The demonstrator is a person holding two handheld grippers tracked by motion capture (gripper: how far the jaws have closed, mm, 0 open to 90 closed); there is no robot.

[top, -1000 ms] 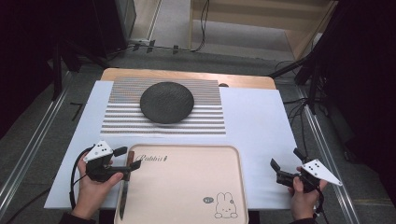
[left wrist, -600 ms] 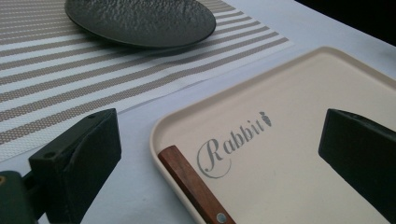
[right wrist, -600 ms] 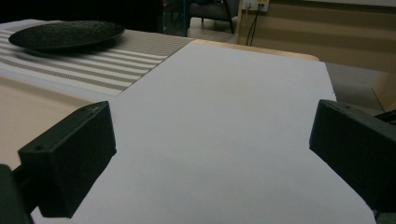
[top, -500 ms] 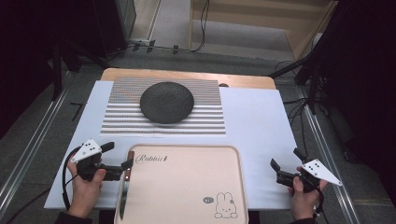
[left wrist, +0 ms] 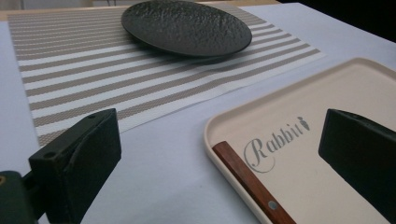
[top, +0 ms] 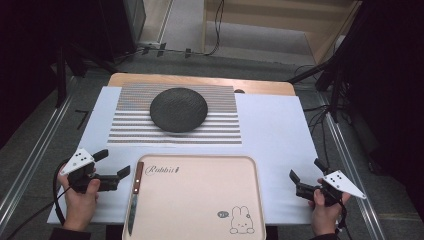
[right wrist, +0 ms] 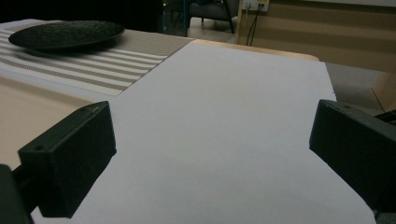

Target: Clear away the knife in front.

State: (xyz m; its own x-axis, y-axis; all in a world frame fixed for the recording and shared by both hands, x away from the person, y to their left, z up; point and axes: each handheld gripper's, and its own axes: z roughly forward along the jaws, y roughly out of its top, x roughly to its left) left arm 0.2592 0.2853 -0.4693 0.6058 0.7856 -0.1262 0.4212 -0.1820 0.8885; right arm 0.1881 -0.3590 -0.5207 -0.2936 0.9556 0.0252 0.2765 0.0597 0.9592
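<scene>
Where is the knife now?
The knife lies along the left edge of the beige tray in the high view, beside the open left gripper.

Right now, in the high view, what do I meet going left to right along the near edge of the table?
left gripper → knife lying along the tray's left edge → beige tray → rabbit drawing on the tray → right gripper
</scene>
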